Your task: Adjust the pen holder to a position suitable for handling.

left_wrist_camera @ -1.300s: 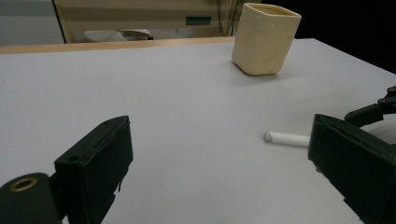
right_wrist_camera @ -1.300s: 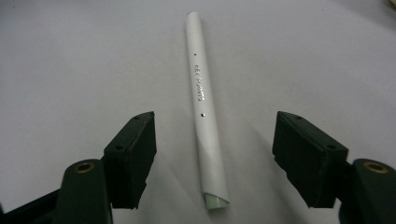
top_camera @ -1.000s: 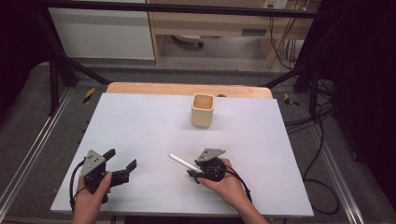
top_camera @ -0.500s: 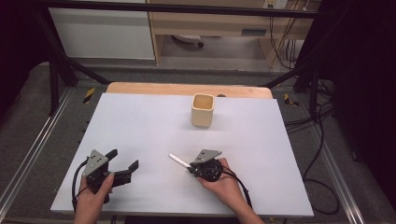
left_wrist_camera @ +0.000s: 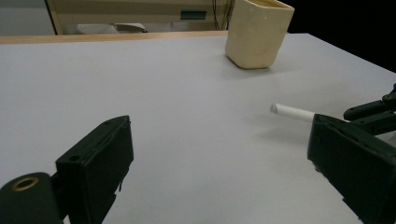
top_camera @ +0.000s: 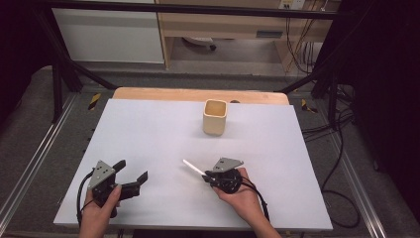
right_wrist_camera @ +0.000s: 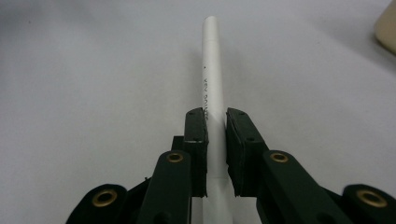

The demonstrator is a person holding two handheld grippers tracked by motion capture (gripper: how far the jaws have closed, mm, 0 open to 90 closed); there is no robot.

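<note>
Right tongs (top_camera: 207,176), low on the desk (top_camera: 148,129) right of centre, pinch a white tube (top_camera: 194,168) between both jaws. The right gripper view shows the tube (right_wrist_camera: 211,74) clamped near its back end, jaws pressed to either side, most of its length sticking straight out ahead. Small print runs along the tube's side; too fine to read. From the high view the tube points up and to the left, its free tip over bare desk. Whether the tip touches the surface: cannot tell.

Left tongs (top_camera: 132,172) sit near the front left corner, jaws spread wide, nothing between them. In the left gripper view (left_wrist_camera: 219,163) bare white surface lies between the two jaws, and the tube's tip (left_wrist_camera: 292,112) shows just past the right jaw.

Cream square cup (top_camera: 215,116) stands upright toward the back edge, right of centre, well apart from both tongs; seen also in the left gripper view (left_wrist_camera: 258,31).

Open room: broad bare desk between the tongs and between tube tip and cup. Both hands lie close to the front edge; a wooden strip (top_camera: 198,94) shows behind the back edge.
</note>
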